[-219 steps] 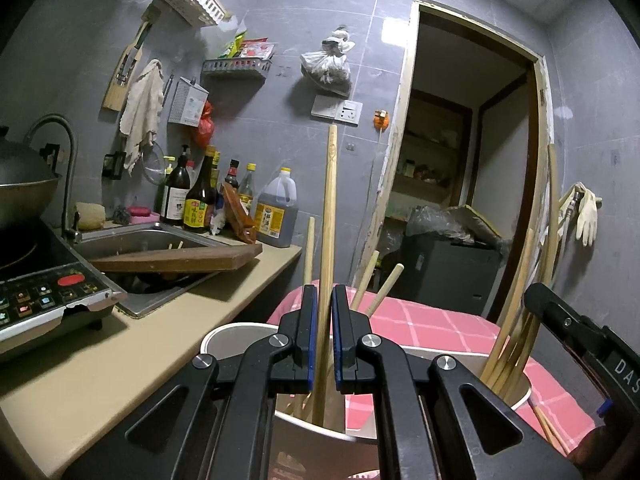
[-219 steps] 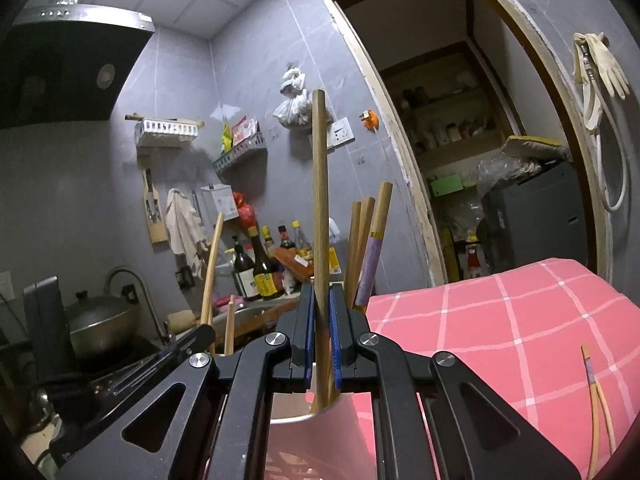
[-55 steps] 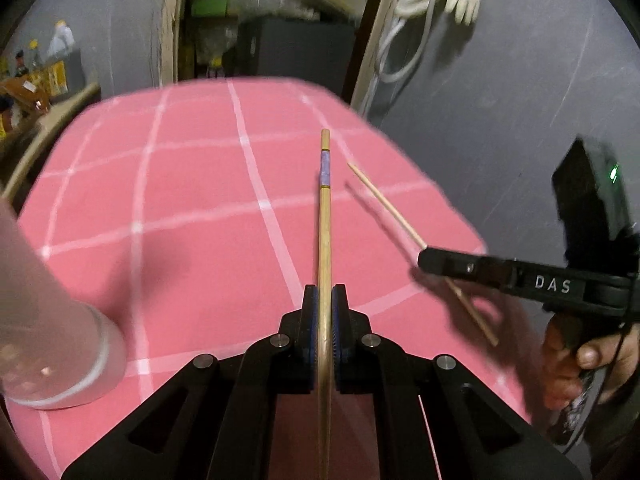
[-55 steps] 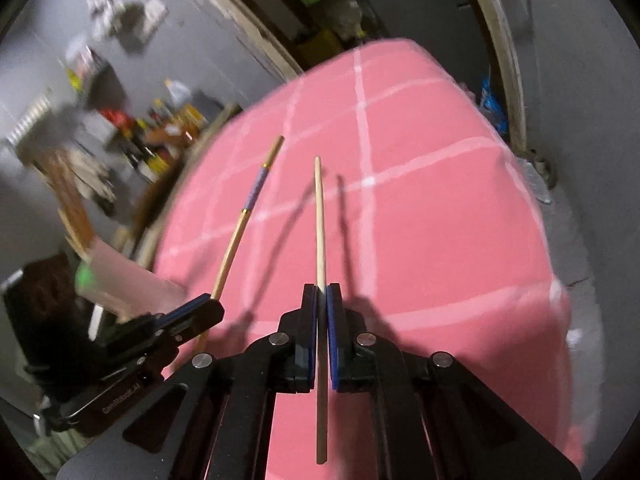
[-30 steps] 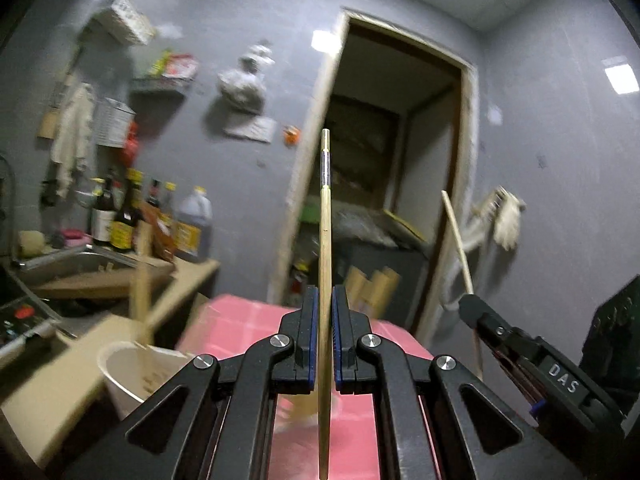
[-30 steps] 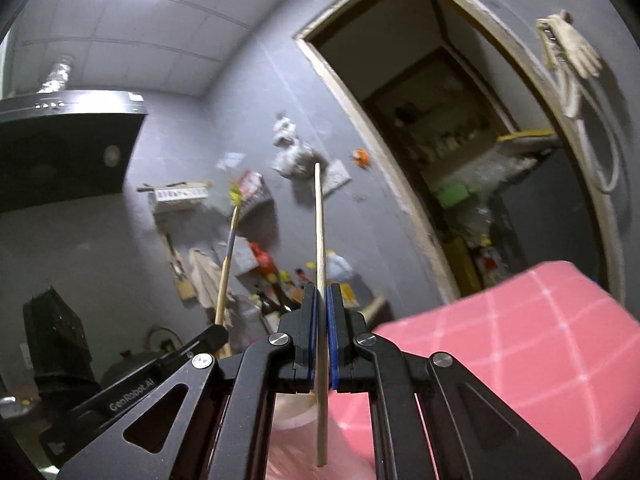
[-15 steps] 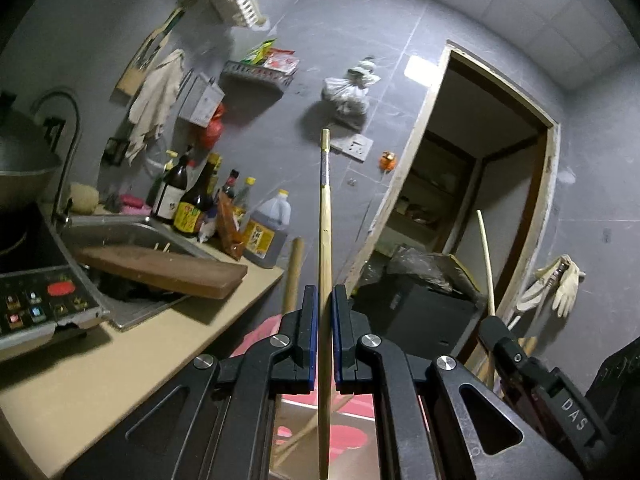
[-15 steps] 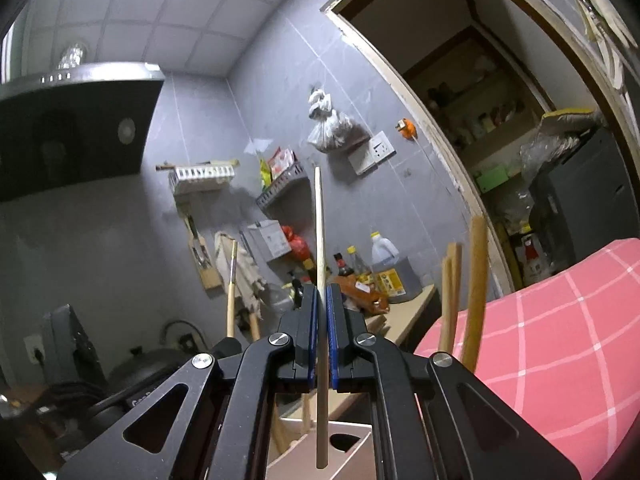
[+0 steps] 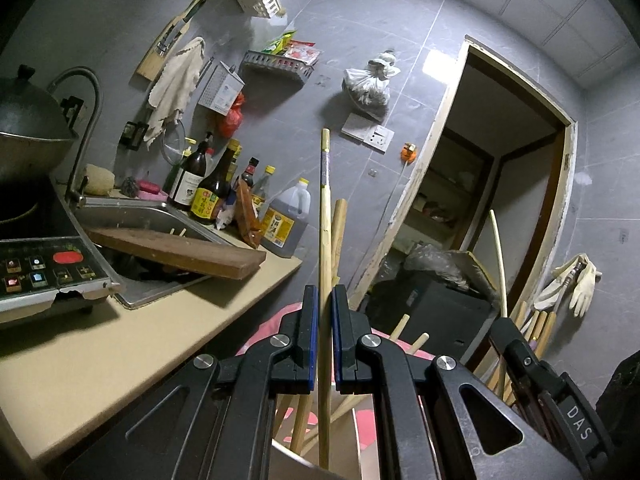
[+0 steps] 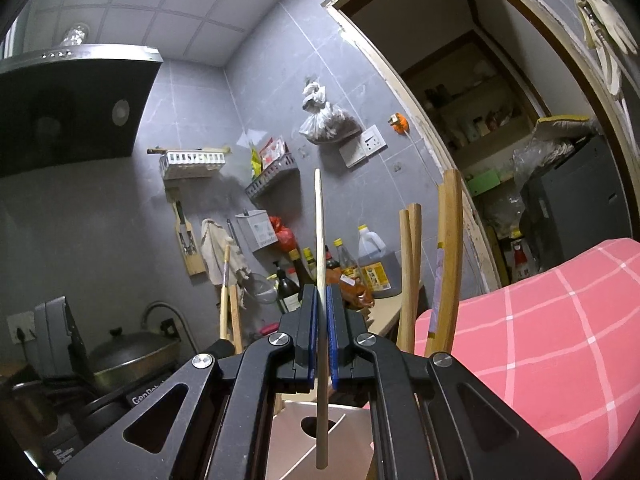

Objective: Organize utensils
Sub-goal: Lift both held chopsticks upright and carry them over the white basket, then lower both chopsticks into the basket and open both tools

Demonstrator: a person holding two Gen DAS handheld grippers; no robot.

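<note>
Left tongs (image 9: 324, 344): lower centre of the left wrist view, blue pads pinching a chopstick (image 9: 325, 216) that stands upright. Its top, with a dark band below the tip, reaches the middle of the frame; its lower end hangs inside the holder (image 9: 352, 456) at the bottom edge.

Holder, left view: pale cup, rim partly hidden by the tongs. Other chopsticks lean inside it, among them a thicker stick (image 9: 338, 224) just right of the pinched one.

Right tongs (image 10: 319, 344): lower centre of the right wrist view, pads pressed on a thin pale stick (image 10: 319, 240), upright. Its lower end hangs over the holder (image 10: 352, 440), above a divider with a round hole.

Right view, right of centre: a pair of sticks (image 10: 410, 272) and a broad stick (image 10: 450, 256) stand up from behind the tongs.

Each tongs shows in the other's view: the right at the lower right of the left view, the left at the lower left of the right view with its chopstick upright.

Tabletop (image 10: 552, 328): pink with white checks, lower right of the right view.

Counter (image 9: 120, 344): beige, lower left of the left view, with a sink (image 9: 132, 216), a board (image 9: 180, 250) lying across it, and bottles (image 9: 208, 188) against the grey tiled wall.

Doorway (image 9: 500, 200): right of centre in the left view.
</note>
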